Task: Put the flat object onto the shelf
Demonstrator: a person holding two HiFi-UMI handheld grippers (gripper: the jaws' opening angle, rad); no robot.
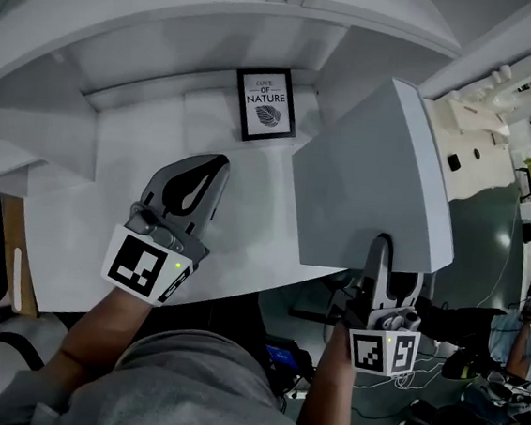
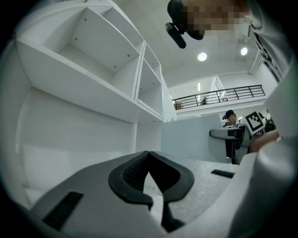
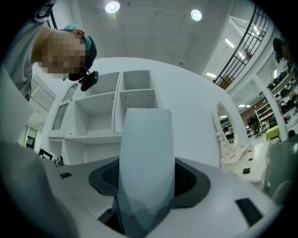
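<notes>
Obs: your right gripper is clamped on the lower edge of the board. In the right gripper view the board stands straight up between the jaws. The board sits right of the frame and nearer you. I cannot tell whether it touches the shelf.

Obs: your left gripper hovers left of the frame and nearer you. Its jaws are together with nothing between them, as the left gripper view confirms.

Handling (judgement): the board looks stiff, thin and smooth-faced. It is probably light, but broad for a single edge grip, so expect it to lever or swivel in the jaws if tipped fast. The grip seems near mid-edge, which is sound.

Next (judgement): the task is in the carry stage. Lower the board flat, right of the frame. You could steady the board edge nearest the frame with the left gripper, and you should keep clear of the frame, which looks easy to knock over.
</notes>
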